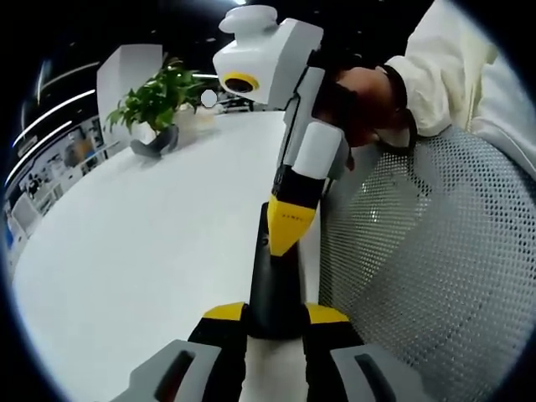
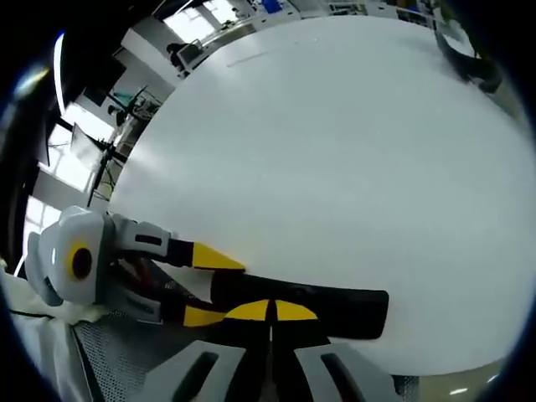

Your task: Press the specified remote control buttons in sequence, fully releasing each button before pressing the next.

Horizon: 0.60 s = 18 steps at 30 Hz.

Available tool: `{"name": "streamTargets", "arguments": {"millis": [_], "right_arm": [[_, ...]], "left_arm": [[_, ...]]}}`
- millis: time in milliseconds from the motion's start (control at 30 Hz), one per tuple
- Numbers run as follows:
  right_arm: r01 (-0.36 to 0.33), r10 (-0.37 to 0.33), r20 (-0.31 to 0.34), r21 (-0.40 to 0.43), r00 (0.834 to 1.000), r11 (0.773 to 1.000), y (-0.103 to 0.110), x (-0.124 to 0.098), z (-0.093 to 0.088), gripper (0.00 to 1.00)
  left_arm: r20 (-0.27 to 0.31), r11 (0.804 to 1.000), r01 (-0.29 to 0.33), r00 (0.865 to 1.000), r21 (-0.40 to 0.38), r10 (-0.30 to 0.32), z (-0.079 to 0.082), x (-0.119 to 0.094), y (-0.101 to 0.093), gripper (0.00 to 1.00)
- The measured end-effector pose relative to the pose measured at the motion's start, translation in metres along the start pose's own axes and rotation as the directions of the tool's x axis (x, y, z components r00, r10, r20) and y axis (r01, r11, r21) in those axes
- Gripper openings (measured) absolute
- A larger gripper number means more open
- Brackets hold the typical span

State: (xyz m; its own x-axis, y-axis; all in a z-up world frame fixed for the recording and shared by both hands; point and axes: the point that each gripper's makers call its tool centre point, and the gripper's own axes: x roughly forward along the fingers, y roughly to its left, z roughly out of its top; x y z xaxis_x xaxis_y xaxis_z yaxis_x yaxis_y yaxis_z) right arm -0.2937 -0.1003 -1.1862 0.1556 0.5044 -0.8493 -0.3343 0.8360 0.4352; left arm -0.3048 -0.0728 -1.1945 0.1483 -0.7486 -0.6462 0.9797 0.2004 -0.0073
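Remote control [image 1: 275, 280]: black, long and slim, lying flat on the white table [image 1: 151, 251] near its right edge; seen also in the right gripper view [image 2: 318, 308].
Left gripper [image 1: 275, 322]: yellow-tipped jaws set on either side of the remote's near end, clenched against it; in the right gripper view [image 2: 201, 285], coming in from the left with the remote's end between its two yellow tips.
Right gripper [image 1: 289, 226]: reaching down from above, yellow tips closed together and resting on the remote's upper face; in its own view [image 2: 270, 311], tips meeting over the middle of the remote, nothing between them.
Hand [image 1: 360, 96]: around the right gripper's handle, pale sleeve behind.
Chair [image 1: 427, 268]: grey mesh, just right of the table edge.
Plant [image 1: 159, 105]: green, potted, at the table's far side.
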Motion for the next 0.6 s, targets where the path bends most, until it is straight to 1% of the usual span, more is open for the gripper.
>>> {"name": "streamTargets", "arguments": {"millis": [233, 267, 367, 433, 500, 600], "right_arm": [[0.018, -0.018, -0.004, -0.028, 1.000, 0.999, -0.0007, 0.0010, -0.0005, 0.00], [0.013, -0.013, -0.004, -0.020, 1.000, 1.000, -0.0015, 0.0008, -0.0003, 0.00], [-0.020, 0.020, 0.001, 0.050, 1.000, 0.999, -0.0023, -0.0007, 0.0002, 0.00], [-0.027, 0.027, 0.002, 0.059, 1.000, 0.998, -0.0026, -0.0009, 0.0004, 0.00], [-0.019, 0.019, 0.001, 0.046, 1.000, 0.999, -0.0004, -0.0005, 0.0006, 0.00], [0.004, -0.004, -0.002, -0.007, 1.000, 1.000, 0.0005, 0.0004, 0.0008, 0.00]], "left_arm": [[-0.002, 1.000, 0.001, 1.000, 0.004, -0.001, 0.0001, 0.0000, -0.0003, 0.25], [-0.002, 1.000, 0.001, 1.000, 0.004, -0.001, 0.0002, -0.0001, -0.0004, 0.25], [-0.003, 1.000, 0.001, 1.000, 0.006, -0.001, 0.0004, -0.0001, -0.0004, 0.24], [-0.004, 1.000, 0.001, 1.000, 0.006, -0.001, 0.0003, 0.0001, -0.0005, 0.24], [-0.004, 1.000, 0.001, 1.000, 0.006, -0.001, 0.0002, 0.0001, -0.0005, 0.24], [-0.006, 1.000, 0.001, 1.000, 0.007, -0.001, 0.0000, 0.0001, -0.0006, 0.24]]}}
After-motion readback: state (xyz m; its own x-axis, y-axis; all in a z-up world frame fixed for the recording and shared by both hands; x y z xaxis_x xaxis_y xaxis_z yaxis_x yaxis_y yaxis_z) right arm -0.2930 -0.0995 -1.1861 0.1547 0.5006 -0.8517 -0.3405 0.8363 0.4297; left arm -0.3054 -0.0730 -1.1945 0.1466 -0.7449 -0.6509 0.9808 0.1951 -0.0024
